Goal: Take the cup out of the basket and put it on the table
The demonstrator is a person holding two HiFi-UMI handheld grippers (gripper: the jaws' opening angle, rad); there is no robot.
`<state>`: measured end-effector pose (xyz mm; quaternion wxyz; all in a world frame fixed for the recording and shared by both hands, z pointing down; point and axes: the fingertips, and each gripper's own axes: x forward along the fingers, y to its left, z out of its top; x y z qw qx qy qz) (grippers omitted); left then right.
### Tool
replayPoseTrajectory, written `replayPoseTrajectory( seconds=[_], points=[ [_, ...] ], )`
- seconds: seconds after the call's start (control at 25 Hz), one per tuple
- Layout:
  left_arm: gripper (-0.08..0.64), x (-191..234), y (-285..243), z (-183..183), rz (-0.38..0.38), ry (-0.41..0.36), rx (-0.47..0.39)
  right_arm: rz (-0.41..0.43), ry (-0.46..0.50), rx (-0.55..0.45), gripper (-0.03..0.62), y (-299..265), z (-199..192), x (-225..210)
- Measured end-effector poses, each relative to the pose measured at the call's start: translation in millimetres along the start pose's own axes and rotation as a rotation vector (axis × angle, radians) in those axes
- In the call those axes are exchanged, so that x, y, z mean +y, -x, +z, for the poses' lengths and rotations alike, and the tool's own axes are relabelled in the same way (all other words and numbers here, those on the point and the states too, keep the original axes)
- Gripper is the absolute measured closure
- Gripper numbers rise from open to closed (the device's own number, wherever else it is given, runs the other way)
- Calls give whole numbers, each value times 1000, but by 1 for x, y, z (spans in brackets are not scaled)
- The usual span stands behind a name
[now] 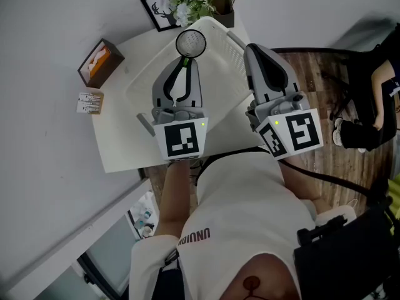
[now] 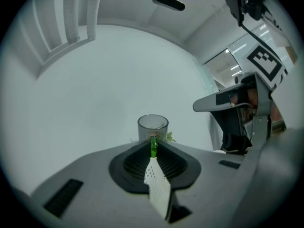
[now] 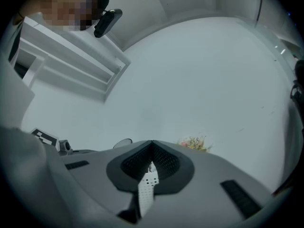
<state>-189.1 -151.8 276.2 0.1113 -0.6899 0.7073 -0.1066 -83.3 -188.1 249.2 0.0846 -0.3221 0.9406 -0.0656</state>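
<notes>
While clamped on clear cup [image 1: 190,42], left tool [image 1: 185,60] over white table [image 1: 119,142]; right tool [image 1: 250,49] closed; wood floor [image 1: 325,167].

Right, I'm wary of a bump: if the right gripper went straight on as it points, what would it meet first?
Probably the white wall: from the right gripper only bare wall shows beyond its shut, empty jaws. The flowers sit just right of that line, so I'm unsure.

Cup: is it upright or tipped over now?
Upright. The head view looks straight down into the round mouth of the cup, and in the left gripper view its rim is on top.
</notes>
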Motion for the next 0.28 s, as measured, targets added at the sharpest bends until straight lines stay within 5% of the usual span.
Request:
replayPoseTrajectory(
  seconds=[0.28],
  points=[
    [509,-1,1,0,-6,-8,1,0,0,-2,574,0,1,1]
  ],
)
